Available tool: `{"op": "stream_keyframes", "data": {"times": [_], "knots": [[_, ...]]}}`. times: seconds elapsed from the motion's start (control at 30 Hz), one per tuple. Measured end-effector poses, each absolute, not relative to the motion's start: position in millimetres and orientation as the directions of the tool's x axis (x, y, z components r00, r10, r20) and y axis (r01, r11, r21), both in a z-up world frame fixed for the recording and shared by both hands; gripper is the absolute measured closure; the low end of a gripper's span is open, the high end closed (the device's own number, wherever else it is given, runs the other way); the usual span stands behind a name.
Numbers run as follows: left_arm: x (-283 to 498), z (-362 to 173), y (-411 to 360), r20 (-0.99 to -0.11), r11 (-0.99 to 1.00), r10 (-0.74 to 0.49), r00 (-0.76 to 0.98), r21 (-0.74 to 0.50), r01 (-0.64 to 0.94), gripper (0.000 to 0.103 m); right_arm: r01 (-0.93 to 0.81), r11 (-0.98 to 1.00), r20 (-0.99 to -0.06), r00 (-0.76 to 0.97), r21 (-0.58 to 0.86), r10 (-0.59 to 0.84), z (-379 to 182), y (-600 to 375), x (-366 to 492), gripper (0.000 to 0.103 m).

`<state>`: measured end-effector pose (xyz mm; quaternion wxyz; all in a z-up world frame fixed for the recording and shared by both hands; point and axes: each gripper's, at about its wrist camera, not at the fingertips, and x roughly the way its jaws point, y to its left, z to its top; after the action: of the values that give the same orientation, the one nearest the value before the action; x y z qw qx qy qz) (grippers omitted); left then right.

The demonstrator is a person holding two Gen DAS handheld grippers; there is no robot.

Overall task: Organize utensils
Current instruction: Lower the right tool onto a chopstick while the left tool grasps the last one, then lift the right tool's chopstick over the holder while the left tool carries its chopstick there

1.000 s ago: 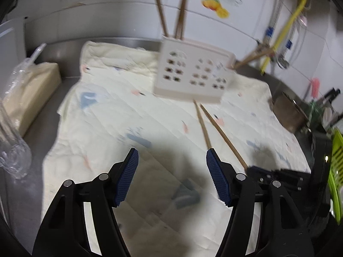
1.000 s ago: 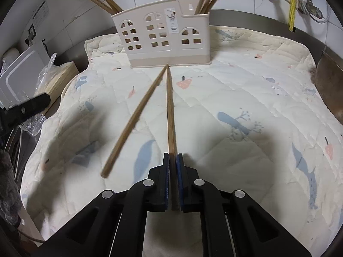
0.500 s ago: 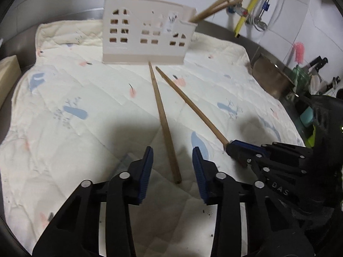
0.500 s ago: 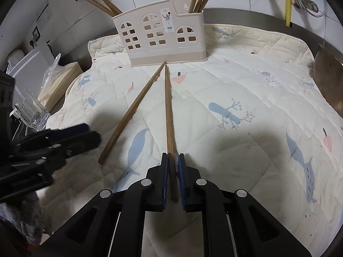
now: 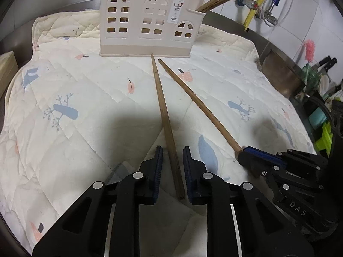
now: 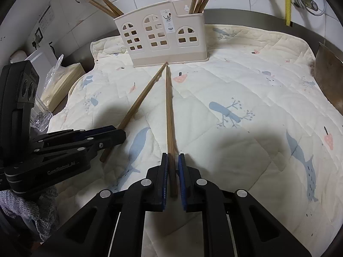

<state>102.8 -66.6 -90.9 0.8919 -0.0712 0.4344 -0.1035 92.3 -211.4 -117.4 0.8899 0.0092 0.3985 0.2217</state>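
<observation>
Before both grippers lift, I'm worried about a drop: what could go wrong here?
The left gripper is closing around its chopstick near the blunt end; such an end grip could let it swing or slip. The right gripper holds its chopstick equally far back. Both tips almost touch at the holder, so they may knock together.

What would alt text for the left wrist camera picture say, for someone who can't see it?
The left gripper is closing its jaws around one end of a wooden chopstick lying on a quilted mat. To its right, the right gripper pinches a second chopstick; both point toward a cream utensil holder holding more chopsticks.
</observation>
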Motion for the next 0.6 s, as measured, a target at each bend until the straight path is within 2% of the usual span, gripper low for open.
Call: {"op": "stream_keyframes", "data": {"times": [0.07,0.13,0.43,0.6], "knots": [[102.9,-91.1,-69.7,-0.766,0.977,-0.213,0.607,-0.176,0.121,0.092,-0.391,0.901,-0.706,0.584,0.187,0.4,-117.4,-210.1,92.0,0.091],[103.7,-90.5,-69.6,-0.768,0.979,-0.205,0.607,-0.169,0.117,0.095,-0.394,0.903,-0.709,0.587,0.172,0.391,-118.0,-207.2,91.7,0.091],[96.5,-69.7,-56.5,-0.745,0.977,-0.212,0.633,-0.176,0.119,0.097,-0.393,0.908,-0.704,0.604,0.143,0.373,-116.5,-204.5,90.4,0.096],[89.3,-40.9,-43.5,-0.7,0.977,-0.207,0.683,-0.176,0.116,0.097,-0.397,0.908,-0.664,0.644,0.136,0.381,-94.5,-210.5,87.2,0.096]]}}
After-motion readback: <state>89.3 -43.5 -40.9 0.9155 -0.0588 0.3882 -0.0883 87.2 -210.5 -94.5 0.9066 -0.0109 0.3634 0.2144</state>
